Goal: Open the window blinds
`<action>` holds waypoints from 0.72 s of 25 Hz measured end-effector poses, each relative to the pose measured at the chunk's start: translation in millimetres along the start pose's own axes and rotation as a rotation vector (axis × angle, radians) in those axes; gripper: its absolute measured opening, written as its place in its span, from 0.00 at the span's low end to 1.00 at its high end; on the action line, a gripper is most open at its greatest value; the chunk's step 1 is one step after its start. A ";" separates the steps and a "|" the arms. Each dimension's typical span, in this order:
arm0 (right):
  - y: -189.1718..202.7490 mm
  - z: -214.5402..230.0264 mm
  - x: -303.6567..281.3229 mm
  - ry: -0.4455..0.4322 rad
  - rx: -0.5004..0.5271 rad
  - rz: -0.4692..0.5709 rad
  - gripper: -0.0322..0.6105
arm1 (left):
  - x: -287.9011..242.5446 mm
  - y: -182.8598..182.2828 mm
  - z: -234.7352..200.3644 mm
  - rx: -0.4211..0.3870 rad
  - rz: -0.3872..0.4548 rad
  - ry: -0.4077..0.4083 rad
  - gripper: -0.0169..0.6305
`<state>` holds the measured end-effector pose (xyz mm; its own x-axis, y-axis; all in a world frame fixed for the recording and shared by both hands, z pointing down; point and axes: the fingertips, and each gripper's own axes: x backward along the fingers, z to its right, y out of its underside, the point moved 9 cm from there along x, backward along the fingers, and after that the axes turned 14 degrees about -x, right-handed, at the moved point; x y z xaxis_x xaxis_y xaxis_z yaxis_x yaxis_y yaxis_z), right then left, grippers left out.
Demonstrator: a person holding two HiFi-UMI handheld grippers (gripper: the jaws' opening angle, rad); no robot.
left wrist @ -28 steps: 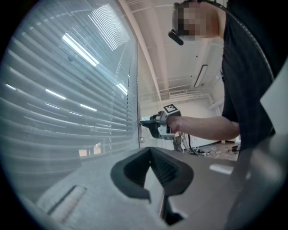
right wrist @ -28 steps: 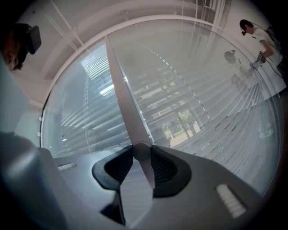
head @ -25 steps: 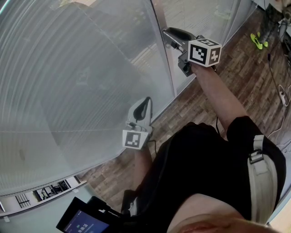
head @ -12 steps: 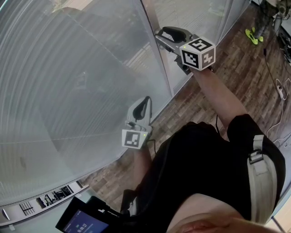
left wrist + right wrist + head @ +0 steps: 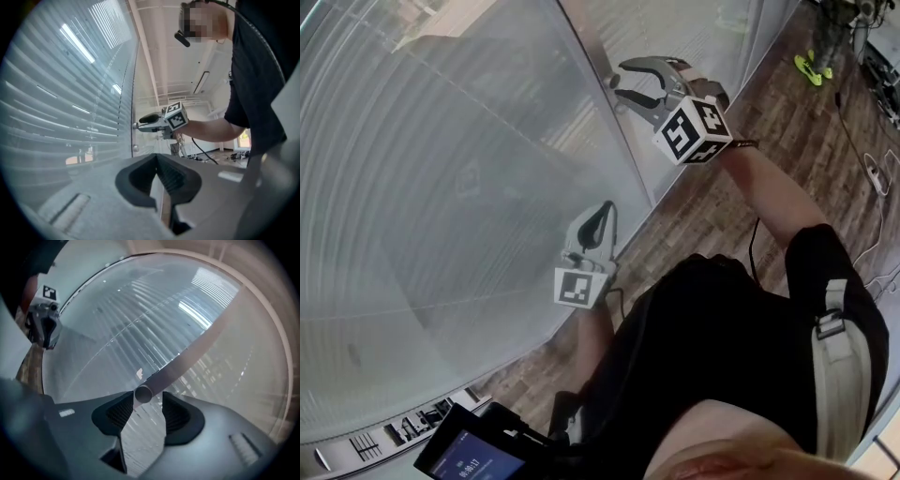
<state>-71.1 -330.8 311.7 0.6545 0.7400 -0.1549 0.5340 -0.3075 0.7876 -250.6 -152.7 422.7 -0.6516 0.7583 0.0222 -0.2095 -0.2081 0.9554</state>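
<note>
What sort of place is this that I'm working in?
Probably an office or lab-type room, though I can't be sure. Tall grey horizontal slat blinds cover a full-height window, the brown wood-plank floor runs along its foot, and a long strip light hangs on the white ceiling.

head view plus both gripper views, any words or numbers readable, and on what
handheld screen: a row of pale digits, too small to read
right gripper's marker cube: black-and-white square codes, no letters
left gripper's marker cube: the same
blinds: no print
</note>
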 end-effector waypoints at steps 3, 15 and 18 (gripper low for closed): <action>-3.1 -8.0 1.2 0.003 0.195 -0.027 0.36 | -1.7 -1.9 3.8 -0.008 0.008 0.013 0.03; -3.1 -17.1 -21.9 -0.015 0.470 -0.054 0.26 | -7.3 -1.1 -4.0 -0.001 0.001 0.019 0.03; -1.1 -18.1 -24.2 -0.016 0.463 -0.054 0.25 | -5.8 2.6 -5.6 0.001 -0.007 0.019 0.03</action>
<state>-97.2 -337.5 325.4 0.6258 0.7538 -0.2002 0.7476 -0.5066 0.4294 -251.5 -161.1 423.4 -0.6637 0.7479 0.0098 -0.2132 -0.2018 0.9559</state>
